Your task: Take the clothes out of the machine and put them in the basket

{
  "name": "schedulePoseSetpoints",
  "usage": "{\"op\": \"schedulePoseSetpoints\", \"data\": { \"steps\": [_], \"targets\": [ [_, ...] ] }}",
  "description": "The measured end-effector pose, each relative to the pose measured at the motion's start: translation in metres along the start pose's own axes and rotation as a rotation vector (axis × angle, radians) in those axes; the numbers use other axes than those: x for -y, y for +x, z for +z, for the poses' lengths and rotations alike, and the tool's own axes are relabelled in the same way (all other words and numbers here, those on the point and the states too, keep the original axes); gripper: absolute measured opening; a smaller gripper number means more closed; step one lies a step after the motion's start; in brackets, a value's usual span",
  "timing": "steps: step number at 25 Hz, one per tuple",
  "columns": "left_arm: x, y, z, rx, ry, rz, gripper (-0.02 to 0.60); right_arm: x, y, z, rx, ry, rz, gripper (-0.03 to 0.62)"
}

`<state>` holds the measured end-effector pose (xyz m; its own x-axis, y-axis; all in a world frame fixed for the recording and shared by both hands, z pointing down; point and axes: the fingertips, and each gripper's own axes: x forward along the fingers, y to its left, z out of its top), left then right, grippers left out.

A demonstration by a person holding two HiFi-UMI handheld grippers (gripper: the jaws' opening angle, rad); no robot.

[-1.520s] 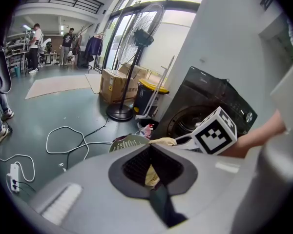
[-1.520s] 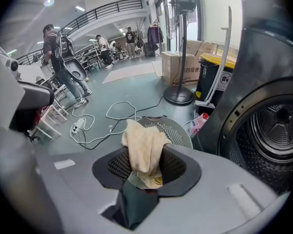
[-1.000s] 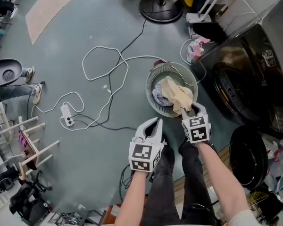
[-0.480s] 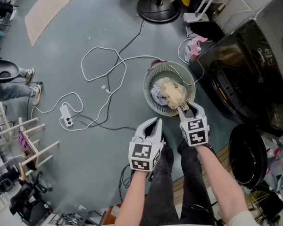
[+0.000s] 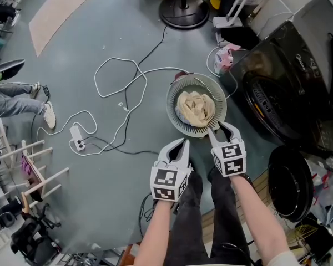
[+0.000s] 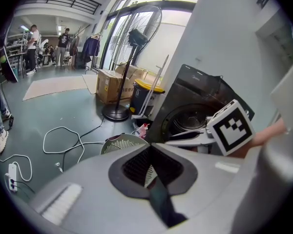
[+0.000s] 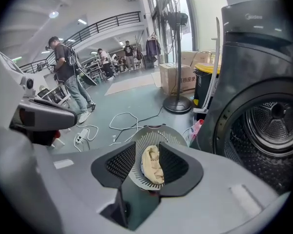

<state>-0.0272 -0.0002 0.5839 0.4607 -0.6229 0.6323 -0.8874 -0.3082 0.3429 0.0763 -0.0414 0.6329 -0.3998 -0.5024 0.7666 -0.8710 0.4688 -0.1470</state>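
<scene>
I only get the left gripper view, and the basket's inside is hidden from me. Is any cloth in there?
Observer: Yes. A beige cloth lies bunched in the basket.
Operator: Is the right gripper gripping it?
Observer: No. The right gripper is over the basket's near rim, its fingers are apart, and there is nothing between them.
Operator: Is the beige one alone in there?
Observer: It seems not. In the head view a paler, bluish cloth peeks out from under its left edge.
</scene>
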Motion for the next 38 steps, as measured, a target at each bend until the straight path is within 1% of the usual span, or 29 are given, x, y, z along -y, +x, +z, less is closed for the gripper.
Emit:
{"op": "schedulePoseSetpoints", "data": {
  "steps": [5,8,11,16,20,26,29,34,38],
  "targets": [
    [0.001,-0.003,-0.003,0.004,-0.007,0.011,0.057,-0.001,-0.019,-0.011,0.032,0.080,0.015,0.130],
    [0.004,-0.004,-0.001,0.014,-0.015,0.016,0.057,-0.002,-0.030,-0.020,0.032,0.100,0.021,0.129],
    [0.008,-0.005,-0.007,0.012,-0.014,0.008,0.057,-0.004,-0.041,-0.021,0.050,0.118,0.024,0.129],
    [0.009,-0.007,-0.010,0.005,-0.020,0.006,0.057,-0.011,-0.051,-0.017,0.083,0.134,0.019,0.130],
    [0.013,-0.009,-0.015,-0.008,-0.025,-0.009,0.057,-0.015,-0.054,-0.019,0.084,0.136,0.005,0.130],
    [0.013,-0.010,-0.018,-0.021,-0.027,-0.013,0.057,-0.022,-0.060,-0.024,0.084,0.136,0.003,0.126],
    [0.017,-0.011,-0.021,-0.034,-0.029,-0.019,0.057,-0.021,-0.064,-0.028,0.084,0.136,-0.009,0.091],
    [0.024,-0.010,-0.032,-0.046,-0.028,-0.045,0.057,-0.019,-0.070,-0.036,0.081,0.156,-0.028,0.052],
    [0.026,-0.007,-0.036,-0.056,-0.032,-0.052,0.057,-0.013,-0.073,-0.038,0.098,0.175,-0.052,0.000]
  ]
}}
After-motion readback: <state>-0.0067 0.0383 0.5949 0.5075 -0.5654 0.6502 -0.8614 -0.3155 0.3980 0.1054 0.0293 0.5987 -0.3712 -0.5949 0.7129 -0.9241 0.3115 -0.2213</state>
